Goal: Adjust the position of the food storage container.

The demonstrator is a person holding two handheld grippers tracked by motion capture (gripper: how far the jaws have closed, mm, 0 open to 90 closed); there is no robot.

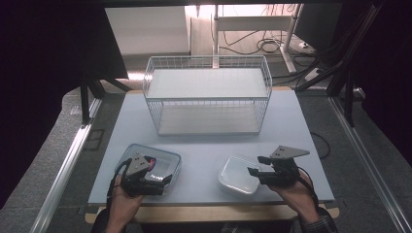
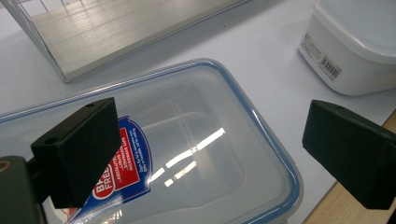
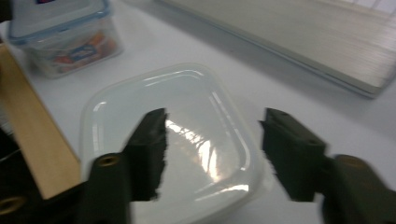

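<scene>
Now white tub [image 3: 173,144] lies under open right tongs [image 3: 212,144].

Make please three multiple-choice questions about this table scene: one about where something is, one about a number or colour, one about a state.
1. Where does the wire basket stand?
A. at the far side of the table, behind both boxes
B. at the near edge, between the hands
C. on the floor at the left

2. What colour is the rim of the clear box's lid?
A. red
B. blue
C. green

3. How do the jaws of the left gripper stand?
A. shut on the lid
B. shut on the white box
C. open above the lid

Answers: 1 A, the high view shows the basket beyond the clear box and the white box. 2 B, the left gripper view shows a blue band around the lid. 3 C, the jaws stand wide apart there, with nothing pinched.
</scene>
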